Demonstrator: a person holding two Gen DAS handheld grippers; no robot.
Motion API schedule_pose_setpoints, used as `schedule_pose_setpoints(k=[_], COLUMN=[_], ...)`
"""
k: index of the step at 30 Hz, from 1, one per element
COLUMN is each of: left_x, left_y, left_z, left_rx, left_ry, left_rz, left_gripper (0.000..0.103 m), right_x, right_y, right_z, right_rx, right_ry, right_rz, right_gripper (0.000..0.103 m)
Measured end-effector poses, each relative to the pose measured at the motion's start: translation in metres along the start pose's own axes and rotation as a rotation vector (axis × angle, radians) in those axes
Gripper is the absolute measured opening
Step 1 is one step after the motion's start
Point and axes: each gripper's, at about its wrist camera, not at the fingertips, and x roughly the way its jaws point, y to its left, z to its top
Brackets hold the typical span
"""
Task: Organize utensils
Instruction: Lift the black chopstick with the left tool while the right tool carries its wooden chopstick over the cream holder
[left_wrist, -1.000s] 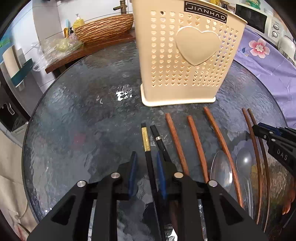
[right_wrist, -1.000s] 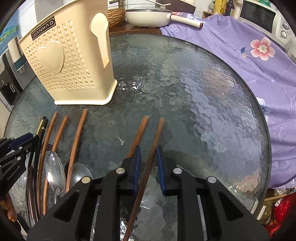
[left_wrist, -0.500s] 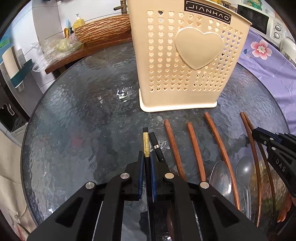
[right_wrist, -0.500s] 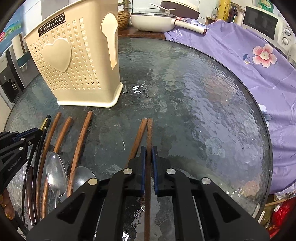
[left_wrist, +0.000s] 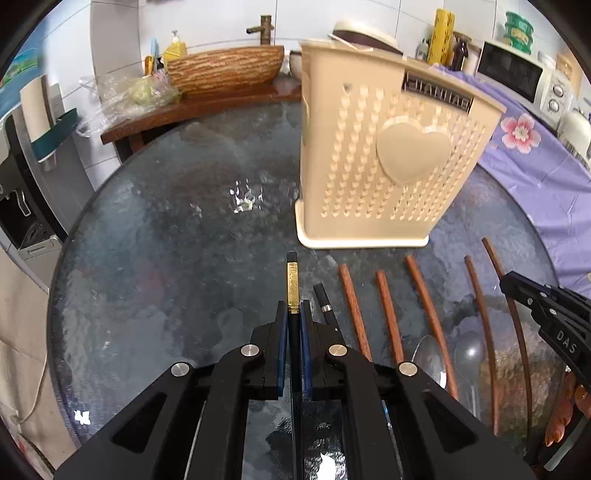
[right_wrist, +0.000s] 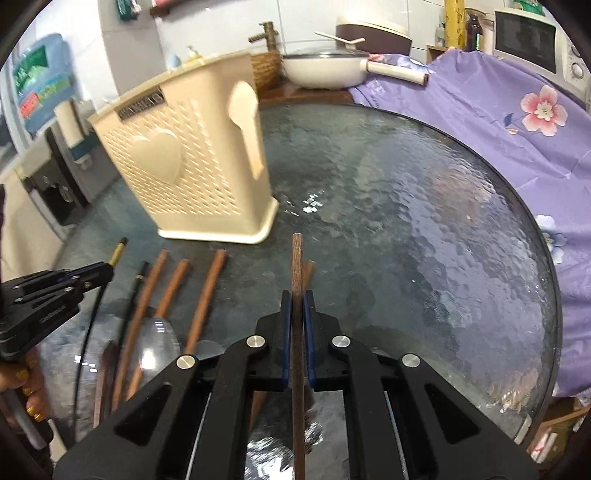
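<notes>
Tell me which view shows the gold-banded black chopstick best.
Left wrist view: the gold-banded black chopstick runs centrally, clamped in the left tool, band sharp. Right wrist view catches only its tip at the left edge.

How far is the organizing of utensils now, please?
Nothing shows as done: no utensil is seen in the holder. In hand: the left gripper is shut on a black chopstick, and the right gripper on a brown chopstick. Left on the table: another black chopstick, several wooden sticks and two spoons.
</notes>
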Motion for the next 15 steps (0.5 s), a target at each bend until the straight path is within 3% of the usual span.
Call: schedule_pose_setpoints(k=[10, 15], left_x=[-0.056, -0.083], left_y=[0.005, 0.005], left_z=[0.003, 0.002], left_rx=[-0.022, -0.025], left_ry=[-0.120, -0.172], left_rz=[-0.033, -0.048], left_gripper=[0.007, 0.007], right_x=[-0.068, -0.095], right_y=[0.003, 0.009], right_z=[0.015, 0.017], right_rx=[-0.021, -0.055], right_ry=[-0.120, -0.165], right_rz=[0.183, 0.221], right_gripper=[0.007, 0.007])
